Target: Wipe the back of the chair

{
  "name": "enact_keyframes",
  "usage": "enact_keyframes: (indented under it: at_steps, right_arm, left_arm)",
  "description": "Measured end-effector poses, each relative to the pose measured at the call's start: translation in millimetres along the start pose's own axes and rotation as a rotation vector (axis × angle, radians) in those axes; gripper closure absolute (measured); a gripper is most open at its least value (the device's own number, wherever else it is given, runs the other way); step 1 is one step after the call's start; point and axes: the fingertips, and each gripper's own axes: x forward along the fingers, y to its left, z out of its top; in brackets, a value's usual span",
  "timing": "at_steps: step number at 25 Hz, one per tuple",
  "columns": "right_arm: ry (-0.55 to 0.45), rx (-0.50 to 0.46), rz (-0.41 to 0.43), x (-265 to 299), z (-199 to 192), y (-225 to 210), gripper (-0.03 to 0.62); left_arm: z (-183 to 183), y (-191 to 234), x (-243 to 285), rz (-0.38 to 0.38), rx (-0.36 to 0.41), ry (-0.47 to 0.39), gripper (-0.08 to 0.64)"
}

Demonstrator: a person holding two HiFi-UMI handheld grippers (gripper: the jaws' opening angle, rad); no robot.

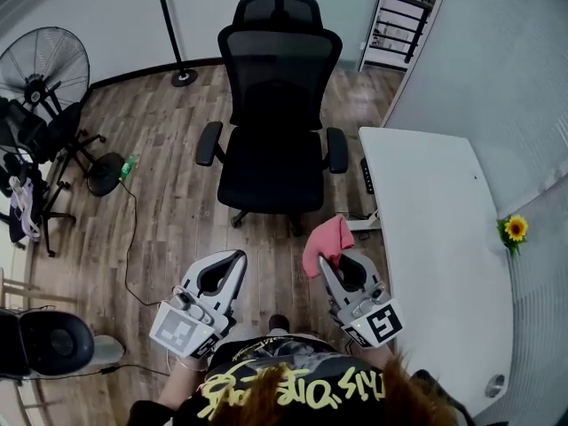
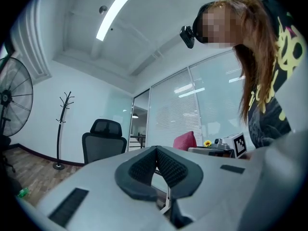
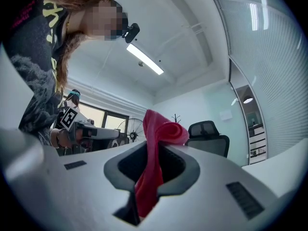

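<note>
The left gripper (image 1: 232, 260) hangs empty, its jaws pressed together. Well ahead of both grippers, the black mesh office chair (image 1: 277, 96) stands on the wood floor (image 1: 169, 193), its seat facing the person. The right gripper (image 1: 333, 260) clamps a pink cloth (image 1: 325, 238) near the white desk (image 1: 435, 238).

The left tongs (image 2: 156, 149) are pressed together with nothing between them. Beyond stand a black mesh-backed office chair (image 2: 103, 146), a thin black coat stand (image 2: 61, 129) and, rightward, a bunched crimson cloth (image 2: 185, 141).
</note>
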Motion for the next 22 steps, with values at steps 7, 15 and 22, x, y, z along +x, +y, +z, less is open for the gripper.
enact_keyframes:
  at_steps: [7,15,22]
  right_arm:
    - [0.003,0.014,0.039,17,-9,-5,0.534]
    - [-0.003,0.022,0.042,25,-5,-9,0.534]
    - [-0.016,0.083,0.052,30,-8,-10,0.534]
  left_arm:
    - [-17,13,8,0.004,-0.016,0.05,0.571]
    - [-8,15,26,-0.029,-0.023,0.026,0.571]
    - [-10,23,18,0.005,-0.024,0.037,0.571]
